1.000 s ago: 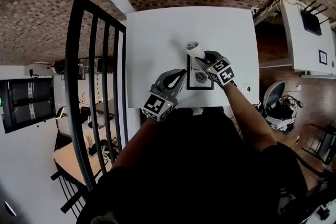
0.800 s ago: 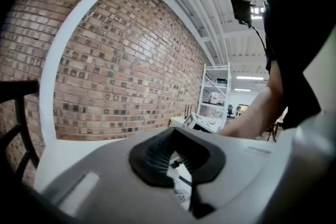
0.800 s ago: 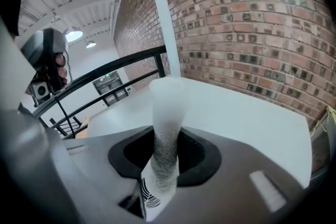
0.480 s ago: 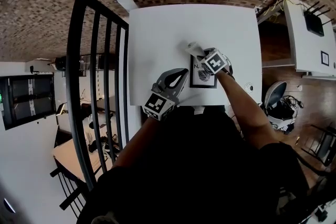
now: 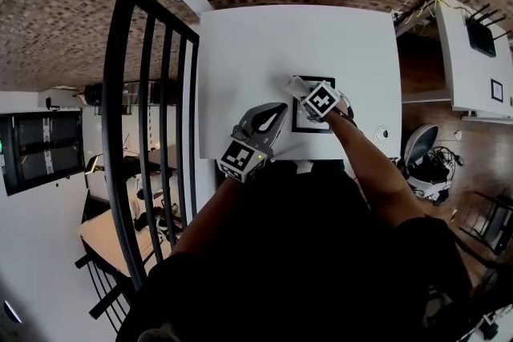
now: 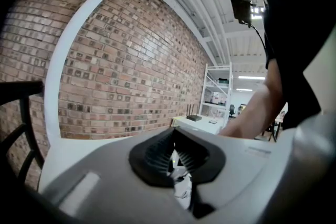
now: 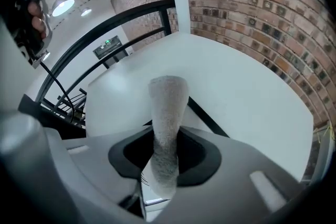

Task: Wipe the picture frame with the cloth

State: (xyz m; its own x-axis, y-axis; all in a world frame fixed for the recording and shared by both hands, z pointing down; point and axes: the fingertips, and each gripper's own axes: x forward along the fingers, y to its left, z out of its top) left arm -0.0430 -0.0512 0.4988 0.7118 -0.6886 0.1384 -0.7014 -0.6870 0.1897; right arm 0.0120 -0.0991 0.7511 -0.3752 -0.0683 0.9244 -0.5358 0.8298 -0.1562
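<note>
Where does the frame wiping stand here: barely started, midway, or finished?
Done: the right gripper has its jaws shut on the rolled grey-white cloth. In hand: the cloth's end is over the far left corner of the black picture frame, which lies on the white table; contact is unclear. The left gripper hangs empty nearby. Left: the remaining frame; how much is already wiped cannot be told.

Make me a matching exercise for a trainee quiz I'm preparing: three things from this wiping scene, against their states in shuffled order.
Things:
1. grey fuzzy rolled cloth
2. black rectangular picture frame
3. left gripper

States:
A. jaws together on nothing, beside the frame
B. clamped in the right gripper
C. lying flat on the white table

Pairs: 1-B, 2-C, 3-A.
</note>
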